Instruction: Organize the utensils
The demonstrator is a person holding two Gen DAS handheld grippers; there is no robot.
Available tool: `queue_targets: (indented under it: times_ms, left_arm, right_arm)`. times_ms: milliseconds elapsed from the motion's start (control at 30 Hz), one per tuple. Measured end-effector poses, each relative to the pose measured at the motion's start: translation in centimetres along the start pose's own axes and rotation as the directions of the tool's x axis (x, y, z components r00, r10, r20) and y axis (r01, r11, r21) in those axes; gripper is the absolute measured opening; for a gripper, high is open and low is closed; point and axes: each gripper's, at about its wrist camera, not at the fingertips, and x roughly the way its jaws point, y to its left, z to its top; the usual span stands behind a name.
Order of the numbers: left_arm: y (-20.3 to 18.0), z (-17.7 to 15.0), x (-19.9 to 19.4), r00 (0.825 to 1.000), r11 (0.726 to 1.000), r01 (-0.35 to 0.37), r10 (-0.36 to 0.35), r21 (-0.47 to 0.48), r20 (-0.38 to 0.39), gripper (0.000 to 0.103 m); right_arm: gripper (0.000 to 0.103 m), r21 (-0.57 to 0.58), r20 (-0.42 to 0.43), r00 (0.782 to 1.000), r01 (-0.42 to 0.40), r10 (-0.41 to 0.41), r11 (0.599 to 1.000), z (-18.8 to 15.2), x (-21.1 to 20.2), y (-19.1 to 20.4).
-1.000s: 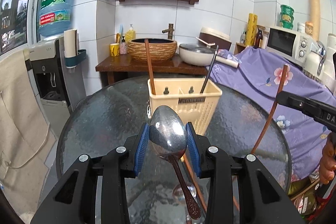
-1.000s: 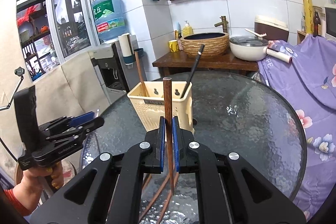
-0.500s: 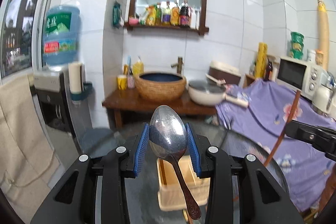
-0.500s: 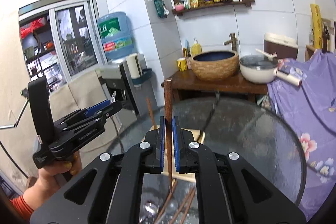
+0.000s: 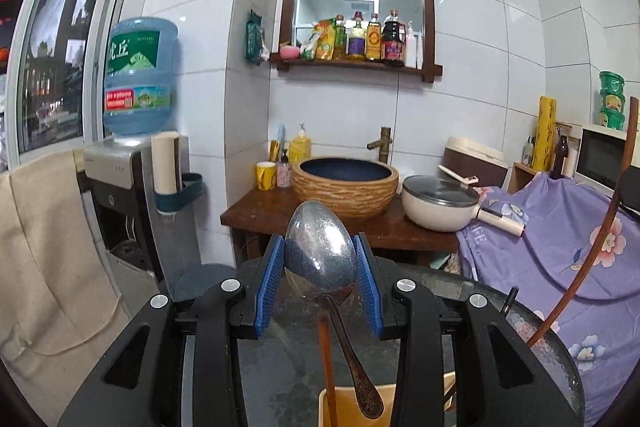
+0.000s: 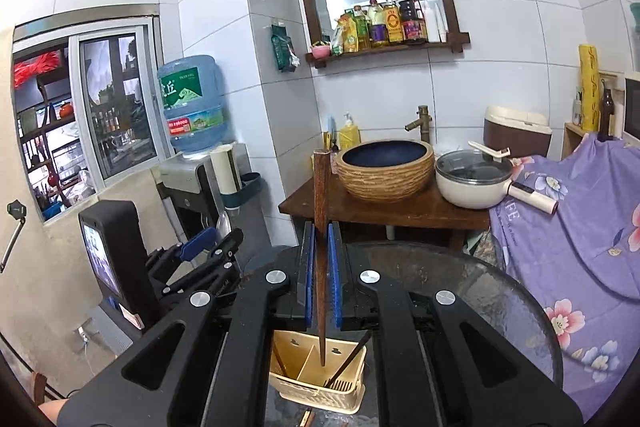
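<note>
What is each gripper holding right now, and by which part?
Left gripper clamps the metal spoon by the sides of its bowl, handle hanging down. Right gripper pinches the brown chopstick near its upper, thick end.

Round grey tabletop [image 6: 500, 303]: textured glass, glossy. Steel spoon [image 5: 320, 251]: polished metal bowl, dulled with smears; embossed dark handle. Brown wooden chopstick [image 6: 320, 227]: matt, grainy. Cream slotted utensil basket [image 6: 320, 387]: smooth plastic. Blue ribbed fingers [image 5: 268, 287]: rubbery, on black matt plastic. Purple floral cover [image 5: 560, 247]: soft cloth. White wall tiles [image 6: 360, 99]: glazed, shiny
</note>
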Motion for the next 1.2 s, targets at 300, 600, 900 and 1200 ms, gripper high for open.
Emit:
queue_targets:
  times_ms: [300, 600, 900, 1200]
  left_arm:
    - [-0.5, -4.2, -0.6, 0.999, 0.998, 0.042, -0.041, 0.048, -0.012, 0.035]
    - [0.0, -6.6, -0.4, 0.995, 0.996, 0.074, -0.070, 0.050, -0.071, 0.034]
    - [0.0, -7.9, -0.6, 0.991, 0.992, 0.097, -0.089, 0.085, -0.098, 0.032]
    - [0.9, -8.8, -2.3, 0.990, 0.992, 0.111, -0.106, 0.052, -0.095, 0.065]
  right_arm:
    - [0.008, -0.029, -0.073, 0.997, 0.007, -0.009, 1.000, -5.1, 3.0, -0.1]
    - [0.008, -0.020, -0.138, 0.990, 0.016, -0.019, 1.000, -8.7, 5.0, -1.1]
    - [0.008, -0.006, -0.174, 0.984, 0.030, -0.030, 1.000, -10.6, 5.8, -1.8]
    - [0.047, 0.032, -0.185, 0.982, 0.036, -0.029, 0.999, -12.4, 5.4, -2.9]
